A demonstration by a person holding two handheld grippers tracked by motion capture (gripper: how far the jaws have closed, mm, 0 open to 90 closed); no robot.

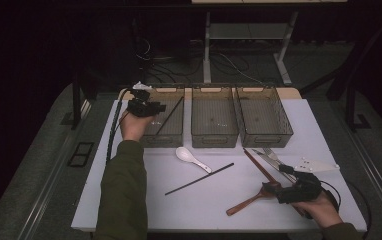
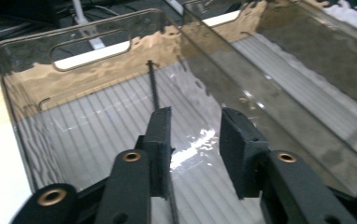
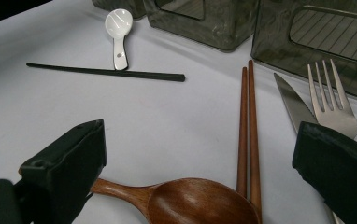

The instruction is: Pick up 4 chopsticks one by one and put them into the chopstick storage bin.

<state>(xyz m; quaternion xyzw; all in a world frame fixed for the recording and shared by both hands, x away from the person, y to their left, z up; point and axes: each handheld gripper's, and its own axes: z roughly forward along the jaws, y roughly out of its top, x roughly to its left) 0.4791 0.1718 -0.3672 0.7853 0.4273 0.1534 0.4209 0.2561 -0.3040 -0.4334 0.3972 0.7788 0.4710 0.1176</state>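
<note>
Work in hand: the person sorts cutlery from the white table (image 1: 129,200) into three smoked plastic bins; the left gripper (image 1: 146,107) is over the left bin (image 1: 175,137), where one black chopstick (image 1: 170,116) leans.

Left gripper state: in the left gripper view the jaws stand partly apart; the thin black chopstick (image 2: 152,84) runs close along the inner face of the left pad (image 2: 160,140), and the other pad is clear of it, so it looks released and not pressed.

Right gripper state: the right gripper (image 1: 299,186) rests low at the near right of the table; its jaws are wide apart and hold nothing; the wooden spoon (image 3: 186,200) lies between them on the table.

Risk at the left bin: the chopstick leans against the far wall (image 2: 97,56) and does not lie flat; if the gripper lifts away crooked, the pad may drag it up or tip it over the rim.

Risk at the right side: the spoon's bowl touches the pair of wooden chopsticks (image 3: 247,121), with the knife (image 3: 291,102) and fork (image 3: 333,100) just beside; a careless closing could push these or catch two things together.

Left bin contents: the one black chopstick.

Middle bin (image 1: 214,117) contents: seems empty.

Right bin (image 1: 264,117) contents: seems empty.

Still on the table: the second black chopstick (image 1: 199,178) and the white spoon (image 1: 191,158), near the bins.
</note>
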